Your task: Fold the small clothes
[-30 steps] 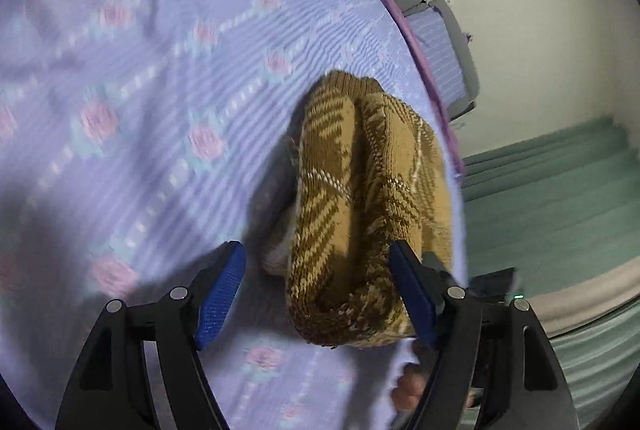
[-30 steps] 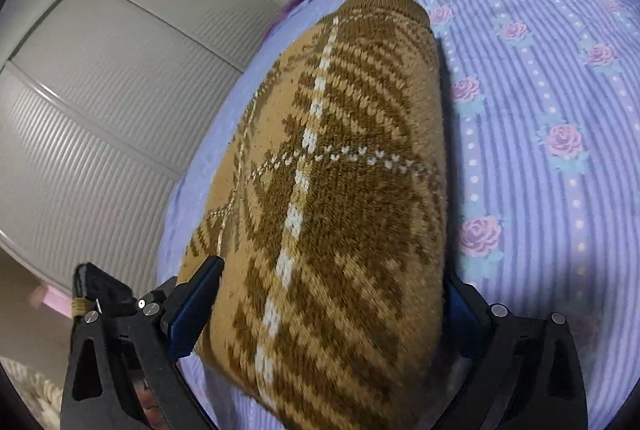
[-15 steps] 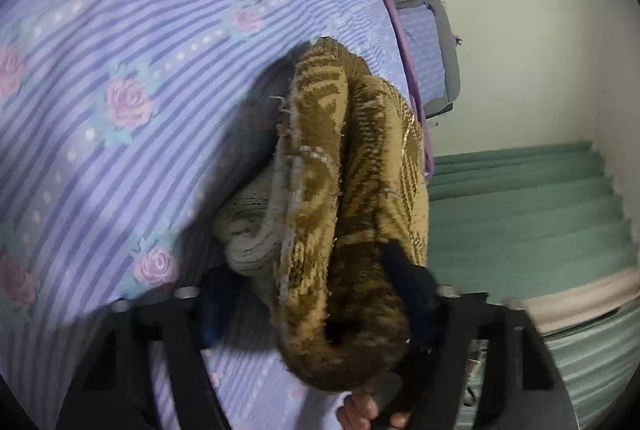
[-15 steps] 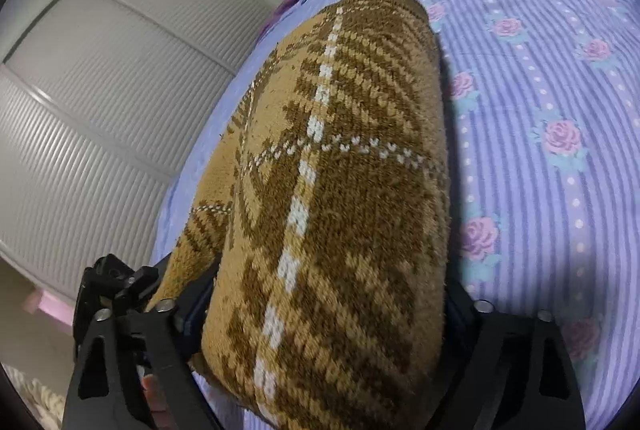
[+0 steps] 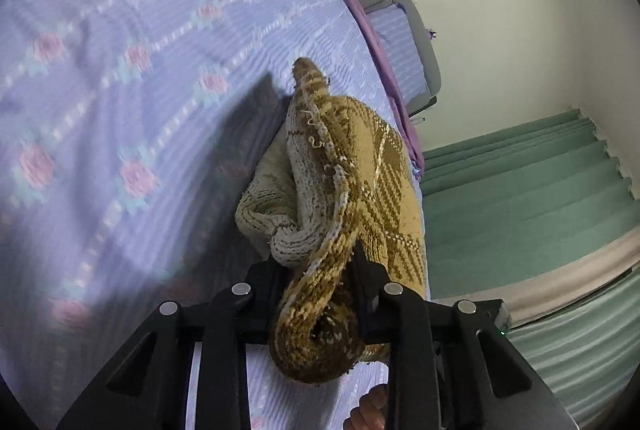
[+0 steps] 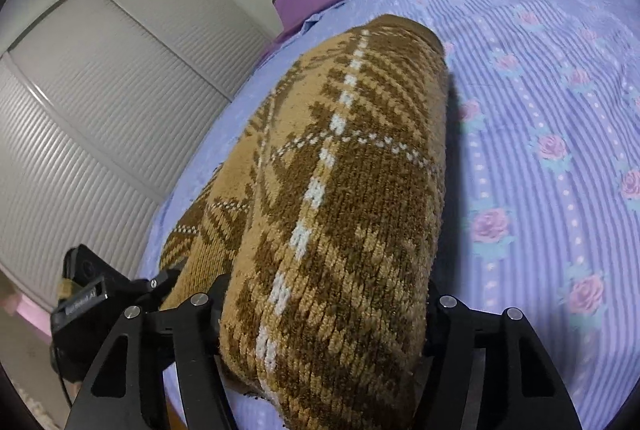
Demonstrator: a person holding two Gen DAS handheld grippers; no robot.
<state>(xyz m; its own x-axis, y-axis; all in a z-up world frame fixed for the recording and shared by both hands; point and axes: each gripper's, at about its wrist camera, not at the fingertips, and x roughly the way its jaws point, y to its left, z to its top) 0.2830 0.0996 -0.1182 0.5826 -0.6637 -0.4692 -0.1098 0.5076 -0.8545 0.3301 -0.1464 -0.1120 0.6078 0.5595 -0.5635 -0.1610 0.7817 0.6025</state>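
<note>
The left hand-held gripper (image 5: 320, 286) was clamped on a bunched edge of the brown plaid knitted garment (image 5: 352, 189), its pale inside showing. The right hand-held gripper (image 6: 324, 314) had its fingers spread around the garment's wide folded end; whether they pinched it could not be told. The garment lay near one edge of the bed (image 6: 560, 109), whose lilac rose-patterned cover stretched open beyond. Small lettering on the left gripper's body was unreadable.

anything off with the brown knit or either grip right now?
Left gripper pinches the brown knit into a twisted bunch, its pale inside showing. Right gripper holds a broad fold; the bedspread looks normal.
</note>
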